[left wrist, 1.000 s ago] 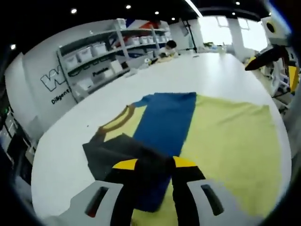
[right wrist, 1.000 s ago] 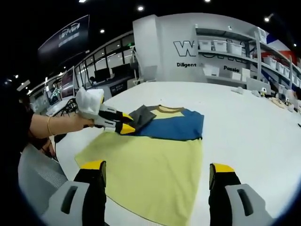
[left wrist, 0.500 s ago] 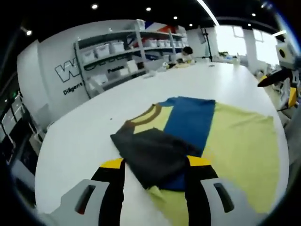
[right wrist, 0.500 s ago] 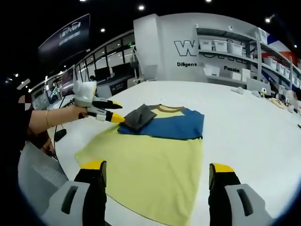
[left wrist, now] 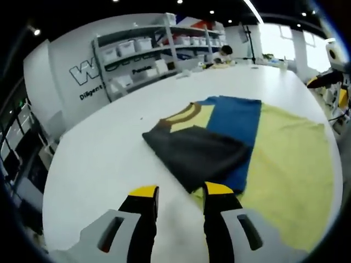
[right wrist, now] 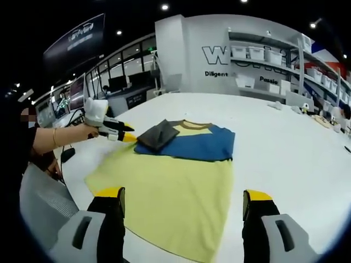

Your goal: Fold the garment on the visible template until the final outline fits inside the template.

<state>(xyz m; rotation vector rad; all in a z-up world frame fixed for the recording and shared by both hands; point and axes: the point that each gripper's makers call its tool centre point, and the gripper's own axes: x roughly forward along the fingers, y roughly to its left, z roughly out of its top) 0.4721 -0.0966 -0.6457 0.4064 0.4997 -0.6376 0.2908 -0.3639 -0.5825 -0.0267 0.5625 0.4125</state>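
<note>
A T-shirt lies flat on the white table [left wrist: 98, 159]. It has a yellow body [right wrist: 170, 186], a blue chest band [right wrist: 192, 145] and a brown collar [left wrist: 184, 113]. Its dark grey sleeve [left wrist: 194, 153] is folded inward across the blue band [left wrist: 236, 112] and lies loose. My left gripper [left wrist: 181, 192] is open just short of the sleeve's near edge, with bare table between its jaws. The right gripper view shows the left gripper [right wrist: 112, 131] in a hand beside the sleeve [right wrist: 158, 134]. My right gripper [right wrist: 182, 194] stands wide open over the yellow hem, holding nothing.
Shelves with white bins [left wrist: 137, 46] line the wall behind the table. A person [left wrist: 224, 52] sits at the far end. A grey chair [right wrist: 38, 203] stands at the near table edge, next to the arm holding the left gripper. Bare table surrounds the shirt.
The left gripper let go of the dark sleeve, leaving it folded over the chest, and drew back off the shirt. The right gripper stayed put.
</note>
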